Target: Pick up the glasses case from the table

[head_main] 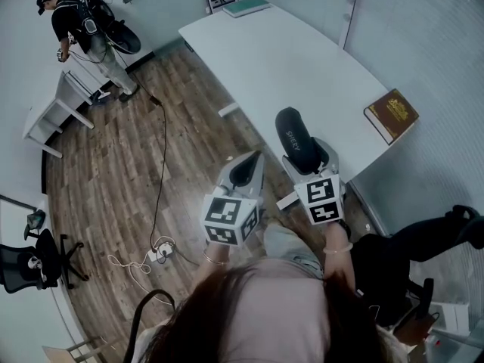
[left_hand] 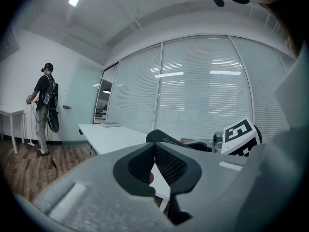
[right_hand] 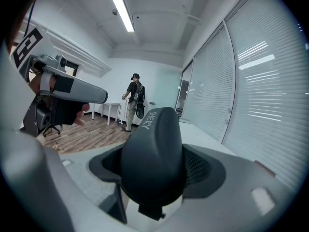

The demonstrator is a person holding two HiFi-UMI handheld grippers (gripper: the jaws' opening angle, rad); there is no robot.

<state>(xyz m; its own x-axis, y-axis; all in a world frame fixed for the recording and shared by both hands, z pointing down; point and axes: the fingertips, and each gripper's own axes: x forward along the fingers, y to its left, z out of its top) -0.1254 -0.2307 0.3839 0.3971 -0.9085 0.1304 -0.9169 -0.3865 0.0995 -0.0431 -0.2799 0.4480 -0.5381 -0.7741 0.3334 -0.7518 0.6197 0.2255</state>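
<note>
R tongs [right_hand: 152, 170] grip blk glasses case [right_hand: 152, 146] marked "SHERY" by table [head_main: 287, 59] edge; L tongs [left_hand: 154, 151] closed.

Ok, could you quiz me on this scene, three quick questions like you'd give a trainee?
1. Which gripper holds the black glasses case? A) left B) right C) neither
2. True or false: the brown book lies on the white table.
3. Fill in: the jaws of the left gripper are ____ (together or apart), with nothing between them.

Key: 1 B, the right gripper is clamped on it. 2 true. 3 together.
</note>
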